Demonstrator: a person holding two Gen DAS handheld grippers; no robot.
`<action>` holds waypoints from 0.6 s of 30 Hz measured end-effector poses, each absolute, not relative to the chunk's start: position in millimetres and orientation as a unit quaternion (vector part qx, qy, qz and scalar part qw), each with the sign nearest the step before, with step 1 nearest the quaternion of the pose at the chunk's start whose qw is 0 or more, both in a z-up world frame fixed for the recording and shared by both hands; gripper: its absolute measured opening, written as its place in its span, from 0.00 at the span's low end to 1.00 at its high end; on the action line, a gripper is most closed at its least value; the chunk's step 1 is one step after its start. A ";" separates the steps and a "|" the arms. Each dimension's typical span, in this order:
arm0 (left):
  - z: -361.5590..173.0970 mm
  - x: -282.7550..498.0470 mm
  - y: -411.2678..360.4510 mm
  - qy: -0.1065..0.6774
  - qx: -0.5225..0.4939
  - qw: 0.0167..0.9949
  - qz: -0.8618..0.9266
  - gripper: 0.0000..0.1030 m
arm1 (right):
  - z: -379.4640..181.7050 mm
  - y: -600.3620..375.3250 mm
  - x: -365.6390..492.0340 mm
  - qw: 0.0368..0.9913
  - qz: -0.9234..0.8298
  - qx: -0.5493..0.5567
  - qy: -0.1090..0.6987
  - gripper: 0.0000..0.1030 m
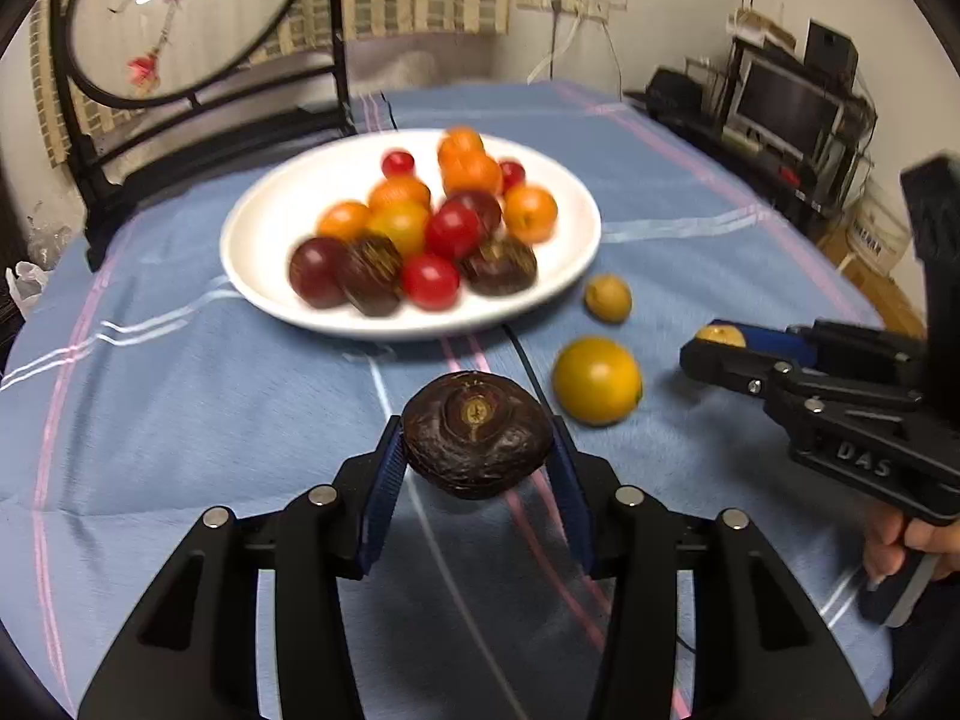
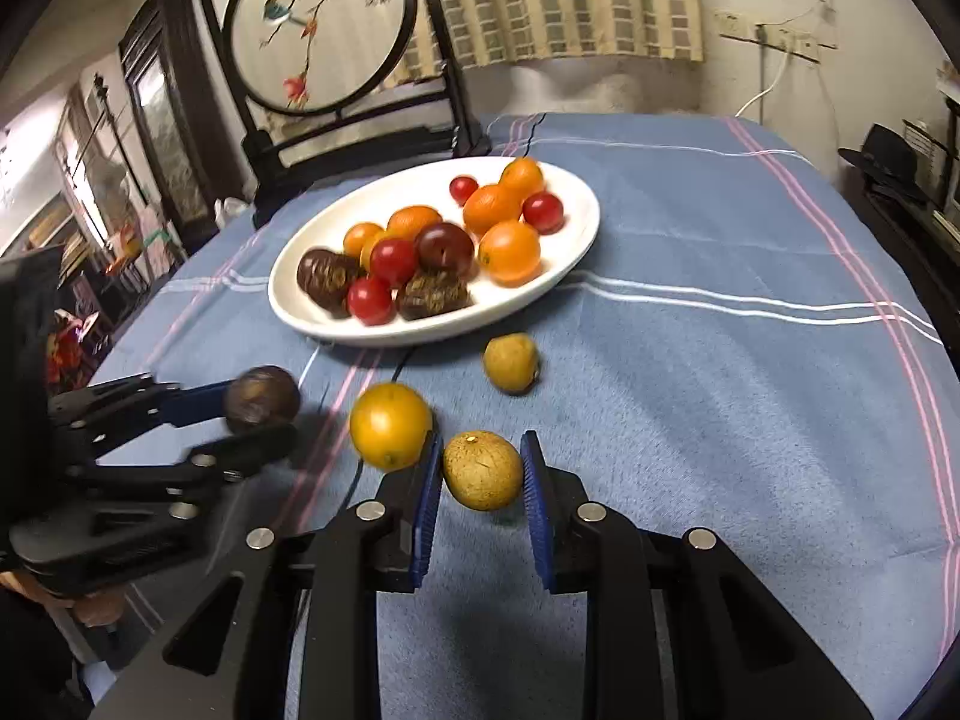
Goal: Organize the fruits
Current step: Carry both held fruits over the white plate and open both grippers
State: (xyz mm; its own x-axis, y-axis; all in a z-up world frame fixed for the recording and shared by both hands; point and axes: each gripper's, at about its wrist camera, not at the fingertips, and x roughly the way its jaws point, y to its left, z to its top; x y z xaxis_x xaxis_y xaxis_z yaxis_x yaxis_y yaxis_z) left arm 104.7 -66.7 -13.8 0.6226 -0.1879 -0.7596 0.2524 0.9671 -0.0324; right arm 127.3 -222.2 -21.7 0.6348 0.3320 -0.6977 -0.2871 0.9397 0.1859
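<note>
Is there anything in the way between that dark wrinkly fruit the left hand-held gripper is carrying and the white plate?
Nothing visible. The left hand-held gripper holds the dark brown wrinkled fruit above bare blue cloth, straight before the white round plate. The loose yellow-orange round fruit lies off to the right.

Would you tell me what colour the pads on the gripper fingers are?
Blue, ribbed pads on black fingers, clearest in the right wrist view.

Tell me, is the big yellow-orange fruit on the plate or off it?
Off. The yellow-orange fruit sits on the blue cloth, in front of the white plate.
</note>
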 end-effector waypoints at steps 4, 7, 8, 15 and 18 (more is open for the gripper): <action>11.8 110.2 -49.8 0.395 0.027 0.912 -0.110 0.44 | 8.7 -219.6 120.2 0.919 0.181 0.036 0.348 0.26; 28.6 121.6 -40.8 0.381 0.024 0.919 -0.101 0.44 | 28.5 -212.7 124.8 0.922 0.195 0.025 0.334 0.25; 34.7 128.1 -38.0 0.377 0.023 0.921 -0.098 0.44 | 34.2 -209.5 128.8 0.922 0.198 0.020 0.331 0.25; 47.9 179.1 -27.4 0.373 0.008 0.926 -0.066 0.44 | 46.7 -181.6 178.4 0.918 0.213 -0.007 0.333 0.26; 40.8 201.9 -19.3 0.383 -0.009 0.922 -0.052 0.44 | 40.4 -168.7 207.2 0.913 0.216 -0.001 0.346 0.26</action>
State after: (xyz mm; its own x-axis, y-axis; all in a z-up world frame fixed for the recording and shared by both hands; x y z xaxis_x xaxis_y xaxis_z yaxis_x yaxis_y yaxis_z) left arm 201.9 -19.3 40.8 0.7009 -0.1040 -0.7056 0.0895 0.9943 -0.0577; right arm 207.2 -168.7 40.4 0.6681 0.3931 -0.6318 -0.3951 0.9069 0.1464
